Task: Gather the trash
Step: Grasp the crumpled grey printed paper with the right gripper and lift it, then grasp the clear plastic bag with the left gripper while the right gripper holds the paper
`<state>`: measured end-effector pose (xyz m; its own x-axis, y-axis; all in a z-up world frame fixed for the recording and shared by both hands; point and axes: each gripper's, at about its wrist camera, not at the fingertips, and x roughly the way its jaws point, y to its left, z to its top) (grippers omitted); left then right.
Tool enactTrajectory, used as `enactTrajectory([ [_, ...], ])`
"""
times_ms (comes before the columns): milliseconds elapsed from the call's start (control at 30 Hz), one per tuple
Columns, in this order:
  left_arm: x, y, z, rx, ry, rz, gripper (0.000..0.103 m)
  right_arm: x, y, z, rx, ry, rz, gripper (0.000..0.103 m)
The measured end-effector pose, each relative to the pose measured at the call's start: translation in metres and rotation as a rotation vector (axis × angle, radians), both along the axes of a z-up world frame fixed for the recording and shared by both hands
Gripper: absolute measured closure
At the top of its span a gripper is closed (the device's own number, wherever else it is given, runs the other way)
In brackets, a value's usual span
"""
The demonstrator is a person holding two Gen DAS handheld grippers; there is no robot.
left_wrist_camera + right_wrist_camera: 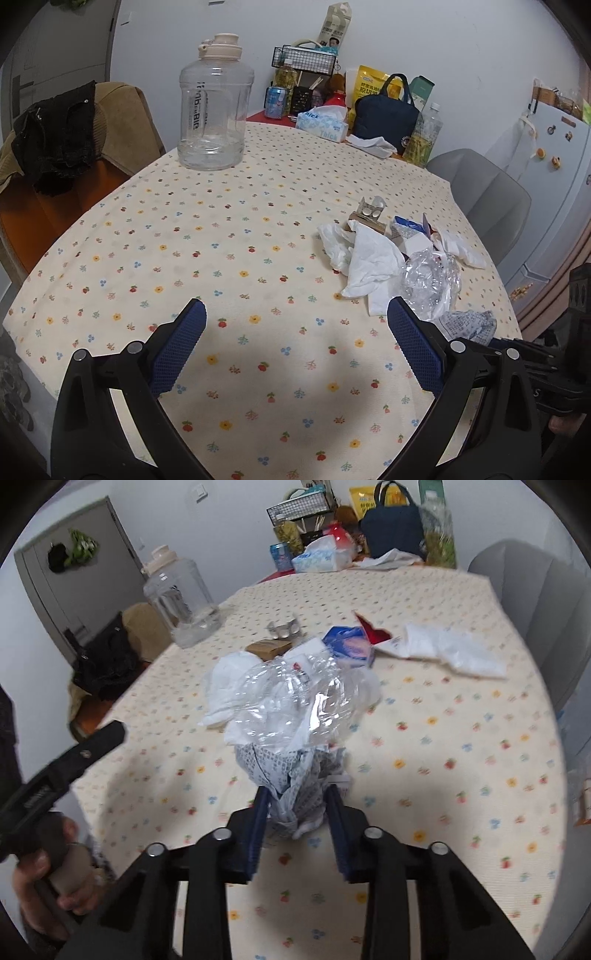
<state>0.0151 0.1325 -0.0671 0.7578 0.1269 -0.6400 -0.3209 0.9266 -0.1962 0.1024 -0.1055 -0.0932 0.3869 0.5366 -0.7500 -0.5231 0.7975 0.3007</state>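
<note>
A trash pile lies on the floral tablecloth [229, 258]: white tissues [369, 258], a crushed clear plastic bottle [430, 282], a blue and white carton [406, 230], a brown box with a pill blister [371, 216], and a crumpled printed paper [467, 323]. My left gripper [295, 314] is open and empty above the cloth, left of the pile. My right gripper [297, 794] is shut on the crumpled printed paper [291, 775], just in front of the crushed bottle [295, 701]. The carton [349, 646] and tissues [450, 650] lie behind.
A large clear water jug [212, 110] stands far left. A tissue box [323, 123], a navy bag [388, 114], bottles, a can and a wire rack crowd the far edge. A grey chair [480, 195] stands right, a chair with clothes [74, 136] left.
</note>
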Motion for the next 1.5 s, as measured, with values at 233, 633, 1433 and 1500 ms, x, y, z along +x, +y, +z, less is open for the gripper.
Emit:
enactTrajectory([
  [233,0.023,-0.025,0.002,0.011,-0.001,-0.08,0.005,-0.005,-0.024,0.008,0.011,-0.029,-0.033,0.081],
  [633,0.073,-0.084,-0.002,0.064,0.046,-0.25,0.005,0.009,-0.093,0.013,0.037,-0.048,-0.208,0.081],
  [1433,0.135,-0.138,-0.027,0.355,0.247,-0.319,0.006,0.024,-0.15,0.009,0.087,-0.023,-0.318,0.08],
  [1500,0.132,-0.138,-0.026,0.34,0.235,-0.324,0.014,0.023,-0.149,0.009,0.086,-0.026,-0.316,0.08],
])
